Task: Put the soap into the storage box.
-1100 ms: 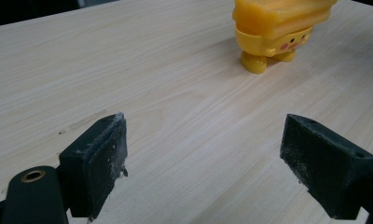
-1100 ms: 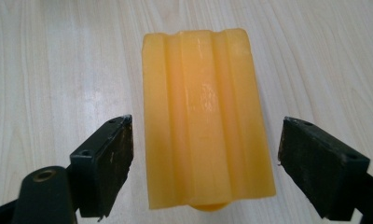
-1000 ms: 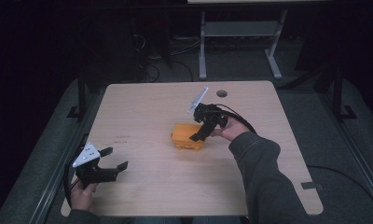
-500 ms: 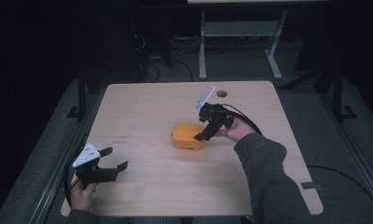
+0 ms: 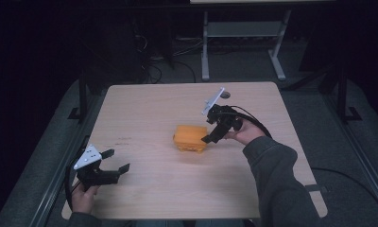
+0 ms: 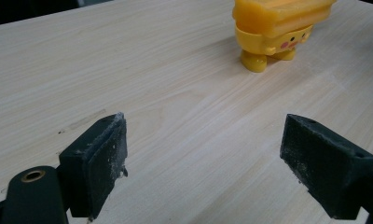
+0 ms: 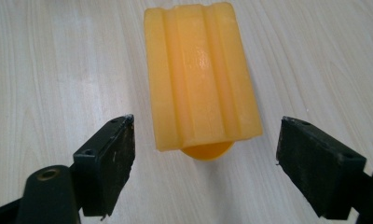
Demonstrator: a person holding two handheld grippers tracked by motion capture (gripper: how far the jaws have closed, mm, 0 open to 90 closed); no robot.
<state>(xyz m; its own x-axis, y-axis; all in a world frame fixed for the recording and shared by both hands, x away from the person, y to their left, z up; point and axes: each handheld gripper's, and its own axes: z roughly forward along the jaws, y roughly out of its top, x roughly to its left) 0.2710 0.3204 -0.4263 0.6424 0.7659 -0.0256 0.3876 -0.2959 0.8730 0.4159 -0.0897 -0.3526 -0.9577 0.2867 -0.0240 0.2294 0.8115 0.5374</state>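
Note:
An orange-yellow toy (image 5: 191, 138) stands near the middle of the wooden table (image 5: 144, 109). It has a ribbed flat top (image 7: 201, 70) and a small face with pink cheeks and short legs (image 6: 273, 44). My right gripper (image 5: 210, 137) hovers just to its right, open, its jaws spread wider than the toy and touching nothing (image 7: 203, 172). My left gripper (image 5: 116, 161) is open near the table's front left corner, well apart from the toy, with bare table between its pads (image 6: 203, 172).
A small dark round spot (image 5: 225, 94) lies on the table near its far edge. Behind the table stand a metal frame (image 5: 244, 33) and cables on the dark floor. The table's left edge runs close to my left hand.
My right gripper has drawn back to the right and slightly up from the toy. The toy stays in place. My left gripper has not moved.

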